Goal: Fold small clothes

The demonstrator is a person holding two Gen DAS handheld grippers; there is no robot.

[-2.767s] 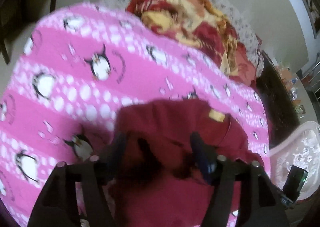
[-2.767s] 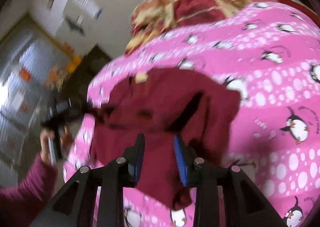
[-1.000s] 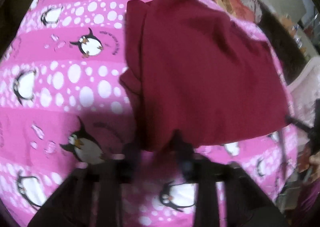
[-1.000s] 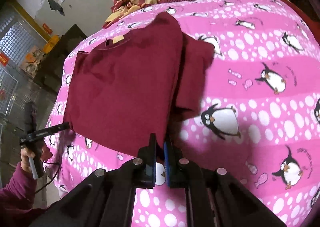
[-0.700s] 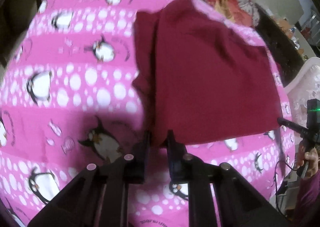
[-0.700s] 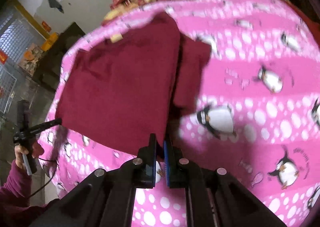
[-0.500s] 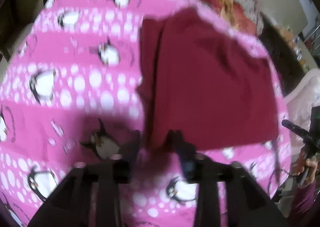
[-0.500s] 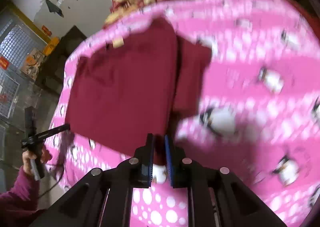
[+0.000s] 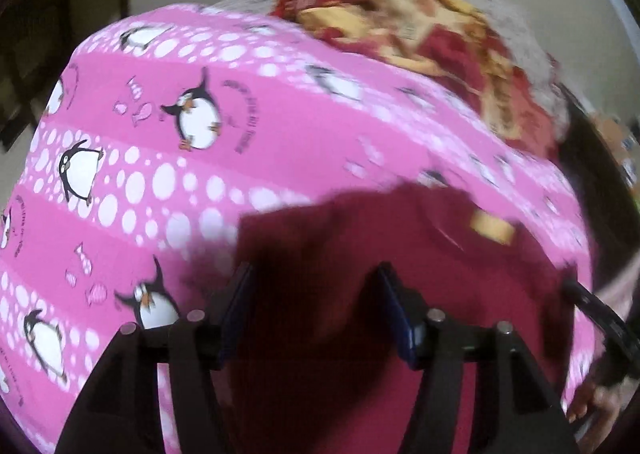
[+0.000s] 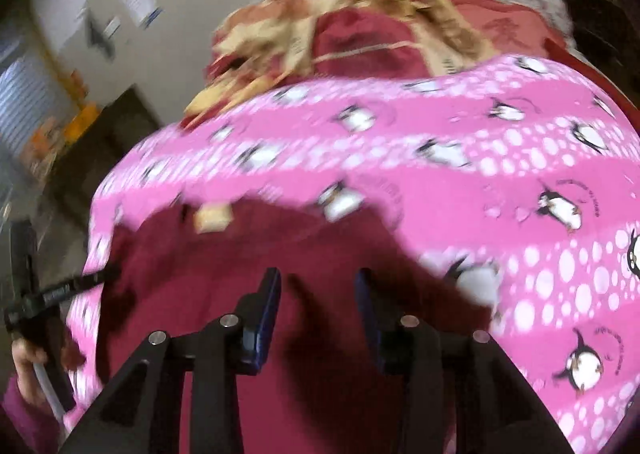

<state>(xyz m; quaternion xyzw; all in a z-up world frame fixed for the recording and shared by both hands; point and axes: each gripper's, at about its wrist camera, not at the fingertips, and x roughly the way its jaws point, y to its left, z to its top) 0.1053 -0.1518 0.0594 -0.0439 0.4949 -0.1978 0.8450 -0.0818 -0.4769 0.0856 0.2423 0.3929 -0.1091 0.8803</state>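
A maroon shirt [image 9: 360, 334] with a tan neck tag [image 9: 492, 228] lies spread on the pink penguin blanket [image 9: 200, 182]. My left gripper [image 9: 316, 294] hovers over the shirt's left part. Its jaws are opening, and the pads stand apart from the cloth below them. In the right wrist view the same shirt [image 10: 320, 254] and tag [image 10: 212, 218] fill the lower half. My right gripper [image 10: 318, 302] is over the shirt's right part. Its jaws are also opening, with no cloth pinched between them. Both views are blurred by motion.
A rumpled red-and-yellow blanket [image 9: 420, 26] is heaped at the far end of the bed. Dark furniture [image 10: 100, 150] stands beyond the bed's left side. The other gripper [image 10: 52, 294] and the hand [image 10: 28, 358] holding it show at the left edge.
Both grippers were shut on the shirt's near hem. They have let go, opened, and moved forward over the shirt toward its collar.
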